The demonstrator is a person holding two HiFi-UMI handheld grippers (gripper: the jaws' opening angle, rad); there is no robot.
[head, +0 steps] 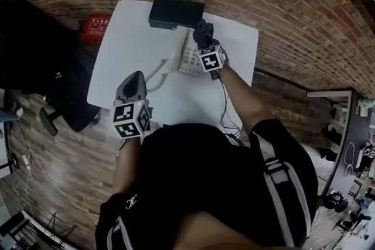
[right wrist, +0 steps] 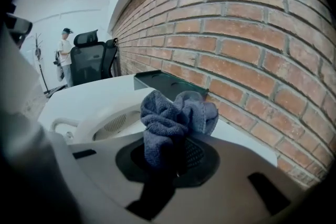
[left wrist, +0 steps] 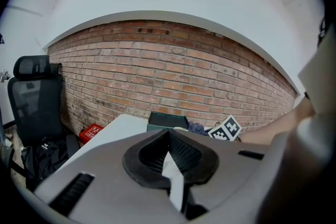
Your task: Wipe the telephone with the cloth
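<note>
R gripper (right wrist: 173, 153) clamps cloth (right wrist: 176, 115) by telephone (right wrist: 107, 119); L gripper (left wrist: 169, 140) closed

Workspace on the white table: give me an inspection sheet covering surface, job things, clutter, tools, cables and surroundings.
Surface: white table, mostly bare, things grouped at its far end.
Job's things: telephone on the table; cloth bunched up, held over the telephone.
Clutter: black box at the table's far edge.
Tools: left tool shut, holding nothing, over the table's near part; right tool shut on the cloth.
Cables: white phone cord beside the telephone; black cable along the right arm.
Surroundings: brick wall, office chair, red box by the wall.
</note>
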